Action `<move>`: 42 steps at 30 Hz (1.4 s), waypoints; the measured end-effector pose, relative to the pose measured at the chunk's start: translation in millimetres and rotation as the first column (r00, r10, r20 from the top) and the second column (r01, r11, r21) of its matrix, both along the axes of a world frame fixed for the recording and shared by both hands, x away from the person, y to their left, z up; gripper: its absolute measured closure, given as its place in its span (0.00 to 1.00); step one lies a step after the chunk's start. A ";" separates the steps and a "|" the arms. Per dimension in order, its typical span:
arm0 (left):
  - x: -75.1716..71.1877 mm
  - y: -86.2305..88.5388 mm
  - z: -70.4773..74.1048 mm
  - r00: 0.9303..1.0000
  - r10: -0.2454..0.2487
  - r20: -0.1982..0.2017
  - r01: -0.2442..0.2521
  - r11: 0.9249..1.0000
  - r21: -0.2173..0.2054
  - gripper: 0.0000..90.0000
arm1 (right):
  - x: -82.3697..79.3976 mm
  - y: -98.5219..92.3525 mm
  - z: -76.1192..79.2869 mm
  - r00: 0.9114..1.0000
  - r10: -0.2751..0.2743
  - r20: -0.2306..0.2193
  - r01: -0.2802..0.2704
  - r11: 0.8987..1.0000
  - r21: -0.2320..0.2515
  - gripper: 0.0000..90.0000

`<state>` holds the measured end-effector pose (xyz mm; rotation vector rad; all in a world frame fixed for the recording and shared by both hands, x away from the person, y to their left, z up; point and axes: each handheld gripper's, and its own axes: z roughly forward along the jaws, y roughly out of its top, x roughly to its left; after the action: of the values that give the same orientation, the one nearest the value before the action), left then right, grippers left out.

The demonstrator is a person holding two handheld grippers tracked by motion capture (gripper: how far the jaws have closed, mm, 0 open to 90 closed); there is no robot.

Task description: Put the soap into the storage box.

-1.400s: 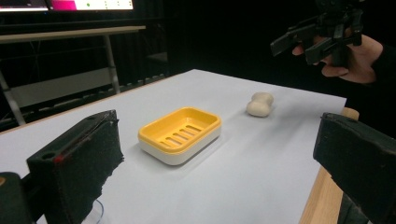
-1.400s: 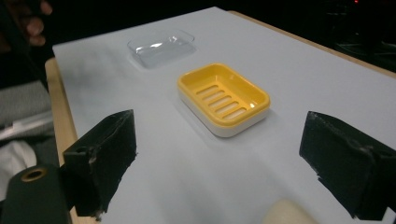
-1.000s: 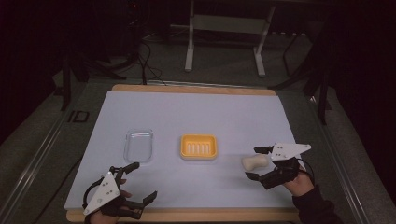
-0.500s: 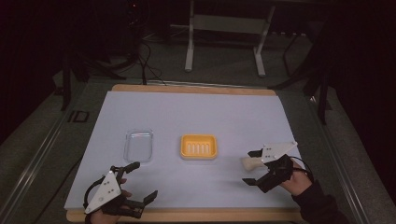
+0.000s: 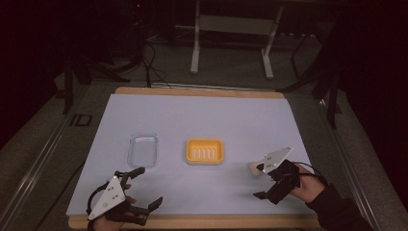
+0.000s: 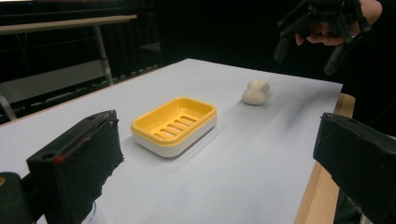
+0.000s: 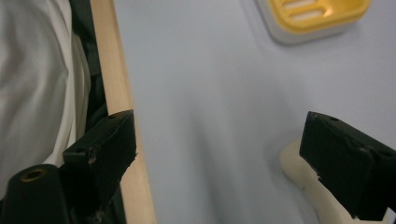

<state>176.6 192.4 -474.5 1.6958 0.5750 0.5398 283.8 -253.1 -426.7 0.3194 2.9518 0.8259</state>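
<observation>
A cream, peanut-shaped soap bar [image 5: 253, 167] lies on the white table sheet [image 5: 202, 115], right of a yellow slotted soap dish [image 5: 205, 151]. My right gripper [image 5: 256, 182] hovers open just above the bar, near the front right. In the right gripper view the soap bar [image 7: 308, 191] shows beside and under one jaw, with the other jaw over the wooden table edge [image 7: 119, 88]. My left gripper [image 5: 148, 186] stands open at the front left with nothing in it. From the left gripper view I see the dish [image 6: 175, 123], the soap bar [image 6: 256, 92] and the right gripper [image 6: 322, 28] beyond.
A clear plastic tray [image 5: 143, 150] lies left of the dish. A metal stand [image 5: 231, 29] is on the dark floor behind the table. The person's light clothing [image 7: 37, 93] is close to the front edge.
My right gripper has swung towards the front edge and tilted over the soap bar, which stays where it was. The left gripper has hardly moved.
</observation>
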 end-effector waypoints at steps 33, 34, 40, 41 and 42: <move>-0.2 -0.9 0.7 1.000 0.004 -0.001 -0.004 1.000 -0.004 0.01 | 12.0 7.0 -11.5 0.984 0.025 -0.175 -0.087 0.931 -0.356 0.12; -0.2 -1.2 0.8 1.000 0.005 -0.003 -0.005 1.000 -0.001 0.01 | 13.1 7.0 -10.6 0.985 0.025 -0.173 -0.088 0.927 -0.365 0.12; 0.8 -2.4 0.7 1.000 0.014 -0.004 -0.014 1.000 -0.005 0.01 | 20.7 4.5 -11.2 0.975 0.034 -0.218 -0.123 0.904 -0.409 0.13; 1.2 -2.4 0.6 1.000 0.014 -0.005 -0.014 1.000 -0.006 0.01 | 21.8 3.6 -12.0 0.976 0.034 -0.216 -0.124 0.900 -0.417 0.13; 1.3 -2.3 0.6 1.000 0.014 -0.009 -0.014 1.000 -0.008 0.01 | 23.0 2.4 -12.7 0.975 0.032 -0.218 -0.123 0.899 -0.419 0.14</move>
<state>177.9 190.1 -474.0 1.6888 0.5951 0.5395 306.8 -250.7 -439.4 0.2709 3.2434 0.1269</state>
